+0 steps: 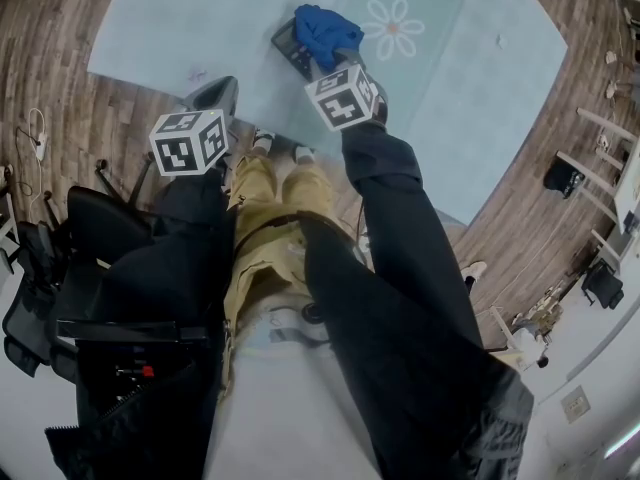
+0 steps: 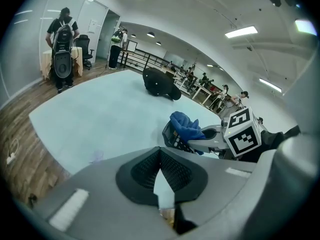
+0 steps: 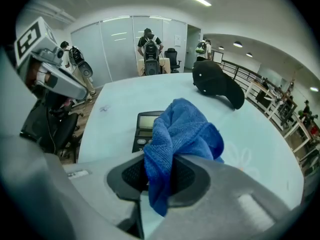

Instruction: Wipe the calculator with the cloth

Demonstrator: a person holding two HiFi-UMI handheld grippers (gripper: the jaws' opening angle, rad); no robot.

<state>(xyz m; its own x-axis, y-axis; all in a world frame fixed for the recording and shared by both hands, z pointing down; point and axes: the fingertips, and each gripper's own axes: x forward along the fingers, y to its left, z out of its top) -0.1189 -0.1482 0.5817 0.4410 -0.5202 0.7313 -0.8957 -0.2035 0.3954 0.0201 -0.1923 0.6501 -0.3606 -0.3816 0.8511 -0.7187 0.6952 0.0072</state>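
Observation:
A dark calculator (image 1: pixel 288 46) lies on the pale blue table (image 1: pixel 180 28), near its front edge. My right gripper (image 1: pixel 325 60) is shut on a bunched blue cloth (image 1: pixel 328 30), which rests over the calculator's right part. In the right gripper view the cloth (image 3: pixel 180 134) hangs from between the pads and covers the keys, leaving the calculator's display (image 3: pixel 148 120) visible. My left gripper (image 1: pixel 215 95) hovers at the table's edge, left of the calculator, its jaws together with nothing between them. The left gripper view shows the calculator (image 2: pixel 172 136) and cloth (image 2: pixel 186 125) ahead to the right.
A black cap (image 3: pixel 217 84) lies further back on the table, beyond the calculator. A white flower print (image 1: pixel 393 28) marks the table to the right of the cloth. Black office chairs (image 1: pixel 60 258) stand on the wooden floor at the left. People stand in the background.

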